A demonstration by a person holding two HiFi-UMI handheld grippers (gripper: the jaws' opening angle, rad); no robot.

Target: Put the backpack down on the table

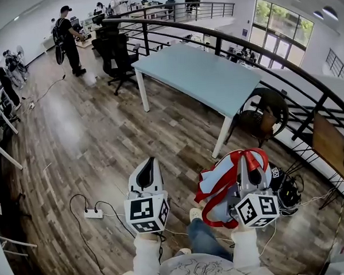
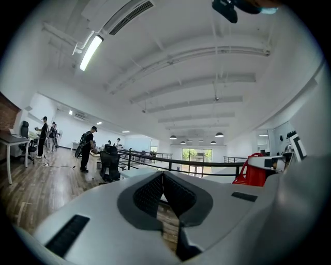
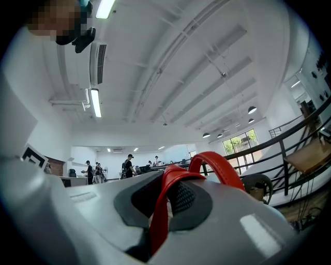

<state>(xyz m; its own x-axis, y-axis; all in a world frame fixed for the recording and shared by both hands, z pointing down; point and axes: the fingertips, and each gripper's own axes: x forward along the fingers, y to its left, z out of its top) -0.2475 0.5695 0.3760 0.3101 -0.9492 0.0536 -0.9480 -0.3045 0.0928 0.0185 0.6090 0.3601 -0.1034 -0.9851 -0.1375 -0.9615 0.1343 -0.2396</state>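
A pale blue backpack with red straps hangs by my right side above the wooden floor. My right gripper is shut on its red handle loop, which runs up between the pads and arches over the jaws. The red straps also show at the right edge of the left gripper view. My left gripper is level beside it, shut and holding nothing. The light blue table stands ahead of both grippers, with nothing on its top.
A curved black railing runs behind the table. Black office chairs stand at its far end, a dark round chair at its right. A power strip and cables lie on the floor. A person stands far off.
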